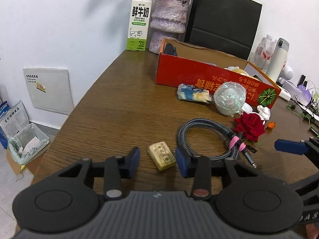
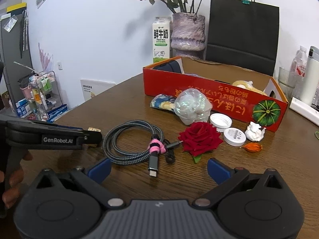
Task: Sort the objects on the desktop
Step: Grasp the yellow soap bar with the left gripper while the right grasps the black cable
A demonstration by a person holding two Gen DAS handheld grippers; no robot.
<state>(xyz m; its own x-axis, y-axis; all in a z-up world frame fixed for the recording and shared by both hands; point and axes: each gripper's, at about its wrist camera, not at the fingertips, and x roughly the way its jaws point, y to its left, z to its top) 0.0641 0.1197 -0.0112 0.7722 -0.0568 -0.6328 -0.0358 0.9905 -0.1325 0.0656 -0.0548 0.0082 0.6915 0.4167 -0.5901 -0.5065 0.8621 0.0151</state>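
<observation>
We note the left gripper (image 1: pixel 157 160) straddling the yellow block (image 1: pixel 161 156) on the table (image 1: pixel 119 109), pads not pressing; right gripper (image 2: pixel 159 172) gapes wide, empty, before the coiled cable (image 2: pixel 131 139).

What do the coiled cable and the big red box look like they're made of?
Coiled cable: woven fabric jacket, grey-black weave visible, with a smooth grey, probably metal plug. Red box: cardboard, brown unprinted inside walls, printed slightly glossy red outside.
</observation>
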